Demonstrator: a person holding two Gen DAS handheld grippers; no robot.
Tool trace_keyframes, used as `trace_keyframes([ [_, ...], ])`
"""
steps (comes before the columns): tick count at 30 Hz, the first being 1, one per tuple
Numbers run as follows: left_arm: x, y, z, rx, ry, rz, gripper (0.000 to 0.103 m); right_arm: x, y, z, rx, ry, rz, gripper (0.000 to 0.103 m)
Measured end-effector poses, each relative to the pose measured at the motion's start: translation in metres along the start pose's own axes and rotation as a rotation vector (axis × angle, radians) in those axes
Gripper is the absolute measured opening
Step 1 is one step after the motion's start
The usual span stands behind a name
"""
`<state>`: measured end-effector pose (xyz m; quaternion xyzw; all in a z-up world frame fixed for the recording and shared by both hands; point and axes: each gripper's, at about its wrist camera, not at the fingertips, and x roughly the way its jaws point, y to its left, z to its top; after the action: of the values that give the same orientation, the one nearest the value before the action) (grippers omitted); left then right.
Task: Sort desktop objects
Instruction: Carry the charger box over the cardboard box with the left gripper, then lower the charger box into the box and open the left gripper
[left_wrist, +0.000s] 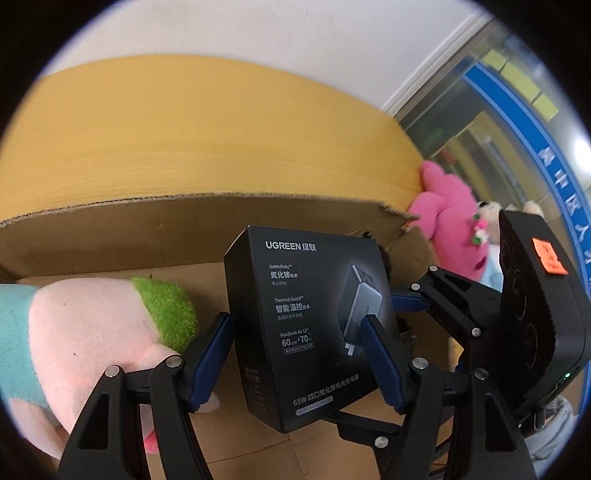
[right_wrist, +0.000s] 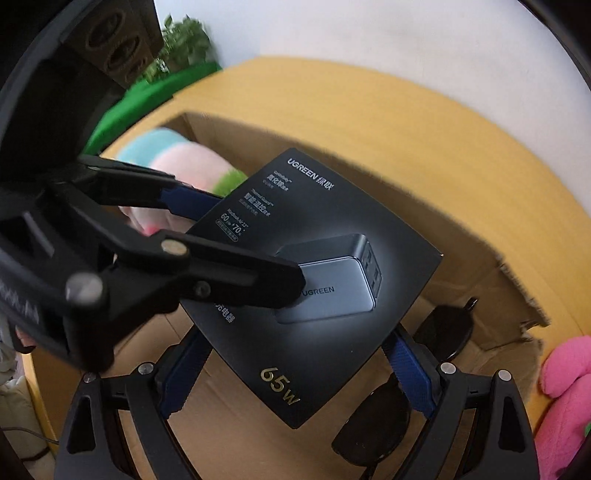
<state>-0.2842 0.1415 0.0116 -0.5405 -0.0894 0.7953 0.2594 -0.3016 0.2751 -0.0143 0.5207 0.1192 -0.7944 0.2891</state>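
Landmark: the cardboard box (right_wrist: 424, 229), open at the top and sitting on a yellow surface (right_wrist: 461, 122).
Task's thing: the black charger carton (left_wrist: 295, 325) is hanging over the cardboard box's opening, above its floor and not resting on it.
Left gripper (left_wrist: 295, 354): its blue pads are pressing on 2 opposite sides of the charger carton, clamped on it.
Right gripper (right_wrist: 295, 373): its fingers are straddling the carton's lower corner with jaws set wide; whether the pads are pressing or only flanking is unclear.
Key relation: the charger carton is lying straight ahead of both claws, its long axis running away from them toward the cardboard box's far wall; the left gripper is the nearer and is carrying it.
Judgement: the coming move is likely lowering the carton to the box floor, between the pastel plush (left_wrist: 85, 339) and the sunglasses (right_wrist: 373, 428).
Looks: matte black with white print, a grey charger pictured and gold lettering at 1 corner; rigid, flat-sided.
Outside the cardboard box: a pink plush (left_wrist: 450, 229) is lying just beside its torn corner.
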Motion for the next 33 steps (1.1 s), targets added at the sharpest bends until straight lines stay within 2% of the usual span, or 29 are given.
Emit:
trace_keyframes([
  [4,0.008,-0.007,-0.003,0.033,0.029,0.068,0.068,0.013,-0.006,-0.008,0.047,0.029,0.018,0.091],
  [8,0.008,-0.011,-0.003,0.048,0.038,0.104,0.068,0.015,-0.004,-0.007,0.092,0.052,-0.019,0.088],
  [12,-0.002,-0.009,-0.005,0.044,0.038,0.069,0.068,0.004,-0.004,-0.014,0.131,0.043,-0.068,0.088],
  [15,-0.02,-0.006,-0.006,0.021,-0.002,0.04,0.068,-0.013,0.002,-0.026,0.126,0.039,-0.088,0.088],
  [20,-0.081,-0.018,-0.025,0.085,-0.119,0.05,0.068,-0.049,0.017,-0.049,0.149,-0.049,-0.111,0.089],
  [22,-0.116,-0.026,-0.043,0.122,-0.188,0.063,0.07,-0.075,0.02,-0.064,0.154,-0.112,-0.15,0.096],
  [24,-0.146,-0.032,-0.059,0.137,-0.251,0.105,0.07,-0.088,0.042,-0.062,0.153,-0.17,-0.182,0.103],
  [26,-0.179,-0.04,-0.078,0.159,-0.32,0.149,0.071,-0.104,0.058,-0.074,0.154,-0.194,-0.212,0.103],
  [28,-0.205,-0.053,-0.094,0.183,-0.393,0.179,0.076,-0.115,0.077,-0.082,0.148,-0.206,-0.239,0.103],
  [31,-0.236,-0.059,-0.126,0.218,-0.47,0.223,0.079,-0.132,0.103,-0.101,0.145,-0.26,-0.21,0.103],
  [33,-0.245,-0.056,-0.147,0.221,-0.49,0.253,0.079,-0.15,0.112,-0.121,0.159,-0.308,-0.186,0.103],
])
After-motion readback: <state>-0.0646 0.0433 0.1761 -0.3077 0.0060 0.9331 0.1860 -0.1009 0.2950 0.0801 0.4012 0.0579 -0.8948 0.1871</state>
